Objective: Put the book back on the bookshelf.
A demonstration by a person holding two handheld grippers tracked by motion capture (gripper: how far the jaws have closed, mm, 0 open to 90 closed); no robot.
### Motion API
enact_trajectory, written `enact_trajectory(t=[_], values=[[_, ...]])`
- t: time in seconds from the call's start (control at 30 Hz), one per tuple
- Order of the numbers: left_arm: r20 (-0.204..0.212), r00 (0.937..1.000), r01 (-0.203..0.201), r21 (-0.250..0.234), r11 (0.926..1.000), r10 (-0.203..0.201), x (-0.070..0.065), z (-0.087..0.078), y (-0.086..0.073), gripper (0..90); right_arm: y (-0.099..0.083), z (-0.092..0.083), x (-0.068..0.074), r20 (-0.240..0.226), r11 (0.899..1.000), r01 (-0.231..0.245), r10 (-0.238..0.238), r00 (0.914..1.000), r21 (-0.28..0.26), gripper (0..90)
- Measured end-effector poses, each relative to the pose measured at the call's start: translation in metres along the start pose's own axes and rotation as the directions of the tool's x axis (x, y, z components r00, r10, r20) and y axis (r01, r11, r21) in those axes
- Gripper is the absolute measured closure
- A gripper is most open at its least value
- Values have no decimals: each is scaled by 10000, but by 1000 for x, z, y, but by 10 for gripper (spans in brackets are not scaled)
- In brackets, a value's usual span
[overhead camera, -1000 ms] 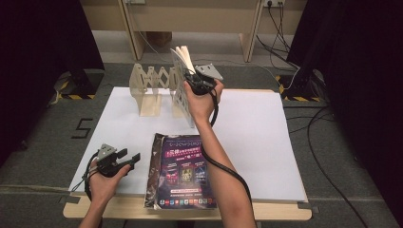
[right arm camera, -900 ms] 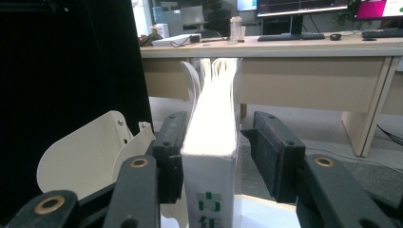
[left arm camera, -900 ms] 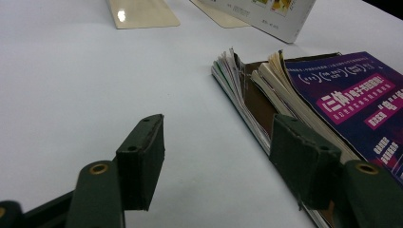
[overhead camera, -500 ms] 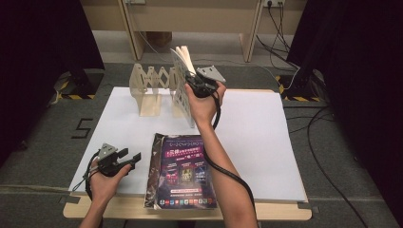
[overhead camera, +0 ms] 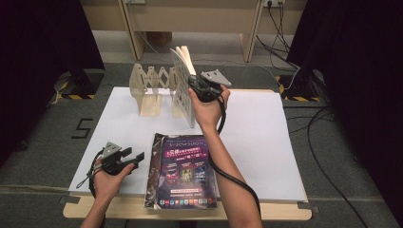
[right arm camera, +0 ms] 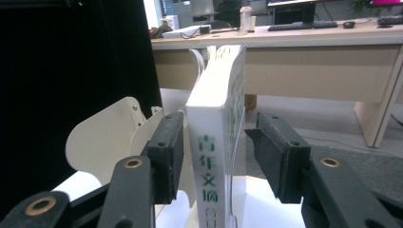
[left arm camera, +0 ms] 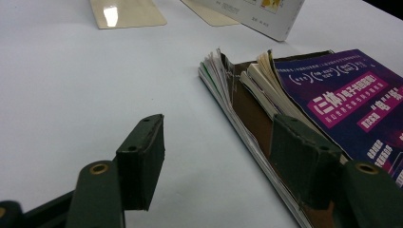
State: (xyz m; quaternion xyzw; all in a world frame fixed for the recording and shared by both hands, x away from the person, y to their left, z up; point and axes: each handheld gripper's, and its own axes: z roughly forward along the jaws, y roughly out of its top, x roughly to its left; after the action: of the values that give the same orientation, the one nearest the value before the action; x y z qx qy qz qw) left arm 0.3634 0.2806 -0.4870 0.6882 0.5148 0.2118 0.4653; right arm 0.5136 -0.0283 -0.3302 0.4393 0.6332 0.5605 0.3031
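Your right tongs (overhead camera: 194, 85) sit toward twelve o'clock on the table (overhead camera: 266, 137), at the near edge of a white book (overhead camera: 183, 88) that stands upright there, just beside the pale folding rack (overhead camera: 149, 90) at its nine o'clock. In the right gripper view the white book (right arm camera: 216, 156) stands spine-on between the two black jaws: the jaw at nine o'clock lies against its cover, the jaw at three o'clock stands a little clear of it, so these tongs (right arm camera: 214, 152) are apart around the book rather than clamped on it. The rack's rounded panel (right arm camera: 107, 140) shows just behind the nine o'clock jaw. Your left tongs (overhead camera: 138, 156) rest low over the table toward seven o'clock, jaws spread wide and holding nothing, just beside the left edge of a stack of books (overhead camera: 183, 173) lying flat near six o'clock, a purple cover on top. In the left gripper view one jaw of those tongs (left arm camera: 214, 152) hangs over bare white table (left arm camera: 71, 95) and the other over the stack's (left arm camera: 285, 104) ragged page edges.
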Motion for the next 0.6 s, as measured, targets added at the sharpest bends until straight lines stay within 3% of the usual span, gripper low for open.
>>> enact_trajectory(t=[0.17,0.2,0.33,0.6], values=[[79,10000,7,91,10000,-7,-2,2,-1,367,-3,-9,-5,-146,9997,-197,199,9997,174,542],[96,10000,24,114,9999,-25,-2,2,-1,367,-5,-13,-6,-358,9986,-360,374,9987,378,544],[106,9999,38,196,9998,-40,-3,3,-3,367,-6,-19,-8,-374,9988,-285,300,9989,398,543],[356,9993,75,274,9996,-85,-8,4,-3,386,-16,-42,-19,-643,9955,-578,627,9960,755,542]])
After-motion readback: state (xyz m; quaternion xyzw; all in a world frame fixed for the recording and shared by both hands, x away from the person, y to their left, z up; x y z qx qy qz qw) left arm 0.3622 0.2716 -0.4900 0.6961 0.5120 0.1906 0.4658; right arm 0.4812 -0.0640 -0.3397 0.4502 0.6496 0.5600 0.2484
